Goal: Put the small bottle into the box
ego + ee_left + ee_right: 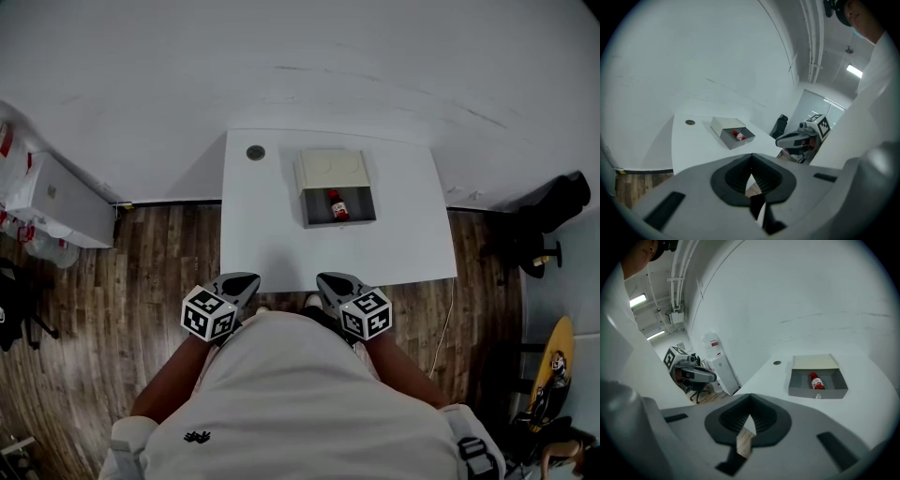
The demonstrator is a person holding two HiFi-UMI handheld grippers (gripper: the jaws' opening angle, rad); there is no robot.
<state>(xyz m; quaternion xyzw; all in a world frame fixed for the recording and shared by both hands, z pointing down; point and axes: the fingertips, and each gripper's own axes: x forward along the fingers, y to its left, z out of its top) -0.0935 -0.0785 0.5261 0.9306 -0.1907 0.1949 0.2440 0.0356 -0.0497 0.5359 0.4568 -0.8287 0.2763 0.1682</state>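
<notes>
The small red bottle lies inside the open grey box toward the back of the white table. The box's pale lid is folded back behind it. Both grippers hover at the table's near edge, close to the person's body and well short of the box. My left gripper is shut and empty, and so is my right gripper. The left gripper view shows the bottle in the box far ahead. The right gripper view shows the same bottle and box.
A round grommet hole sits at the table's back left corner. A white cabinet stands on the wood floor at left, and a black chair at right. A cable hangs off the table's right front corner.
</notes>
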